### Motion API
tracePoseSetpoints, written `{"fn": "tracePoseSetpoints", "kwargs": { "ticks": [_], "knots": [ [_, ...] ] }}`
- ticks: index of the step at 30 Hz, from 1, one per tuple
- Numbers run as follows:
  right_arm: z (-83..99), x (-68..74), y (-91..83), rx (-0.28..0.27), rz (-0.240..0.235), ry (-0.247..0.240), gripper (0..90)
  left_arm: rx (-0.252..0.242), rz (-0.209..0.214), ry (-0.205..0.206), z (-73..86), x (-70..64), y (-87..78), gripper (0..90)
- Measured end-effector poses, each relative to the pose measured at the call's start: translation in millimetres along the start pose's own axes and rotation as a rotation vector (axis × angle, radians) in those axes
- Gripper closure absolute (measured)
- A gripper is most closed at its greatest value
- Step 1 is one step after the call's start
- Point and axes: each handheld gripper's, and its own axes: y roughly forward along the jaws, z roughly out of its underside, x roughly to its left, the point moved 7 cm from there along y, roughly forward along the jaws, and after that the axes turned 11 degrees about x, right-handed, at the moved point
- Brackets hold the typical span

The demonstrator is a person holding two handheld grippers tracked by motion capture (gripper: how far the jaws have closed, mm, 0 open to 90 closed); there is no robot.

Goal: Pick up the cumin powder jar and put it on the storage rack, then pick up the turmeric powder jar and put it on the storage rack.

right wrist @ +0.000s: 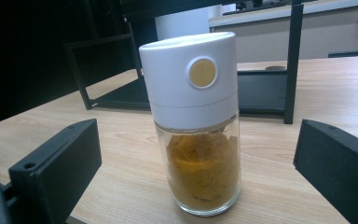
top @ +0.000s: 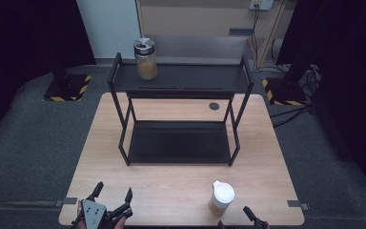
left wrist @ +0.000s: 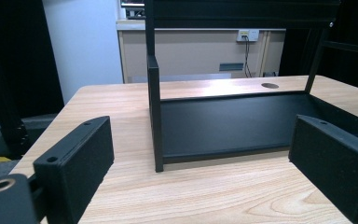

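**Right gripper lined up on spice jar; grasp not yet made**

At the left of the table, near the front edge, the left gripper hung with its jaws spread and nothing between them. In the left gripper view it faced the lower tray of the black rack, apart from it, and played no part in the step.

The rack stood at mid-table. Its top shelf carried one steel-lidded jar at the left end; the lower tray lay bare.

To the right, near the front edge, stood the white-capped spice jar, upright and well apart from the rack. The right gripper sat just behind it at the table edge. In the right gripper view the jar stood between the two wide-spread jaws of that gripper, touched by neither.

Judgement: the step in hand was the grasp on this jar. It would be done well by easing forward until the pads flanked the glass body below the cap, keeping the jar centred so both pads met together, and closing squarely. A one-sided touch could tip it, being tall and narrow. The smooth glass called for a firm hold before lifting.
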Motion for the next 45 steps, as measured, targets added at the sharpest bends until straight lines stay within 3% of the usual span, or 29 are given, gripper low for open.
{"fn": "tracePoseSetpoints", "kwargs": {
  "ticks": [6,32,40,45],
  "knots": [
    [0.6,2.3,2.7,0.003,-0.001,-0.013,0.4,-0.02,-0.004,-0.004,-2.0,-0.4,-3.9,5.6],
    [-5.4,5.0,34.0,0.029,0.015,-0.051,1.3,-0.01,0.008,-0.006,-0.2,-0.6,-2.2,5.5],
    [-8.8,-2.6,50.7,0.045,0.015,-0.073,5.9,-0.006,0.008,-0.001,-0.1,-0.6,-2.2,5.6],
    [-9.2,-6.7,57.8,0.065,0.007,-0.084,13.7,-0.006,0.005,0.001,-0.8,0.8,-2.7,5.7]
  ]
}}
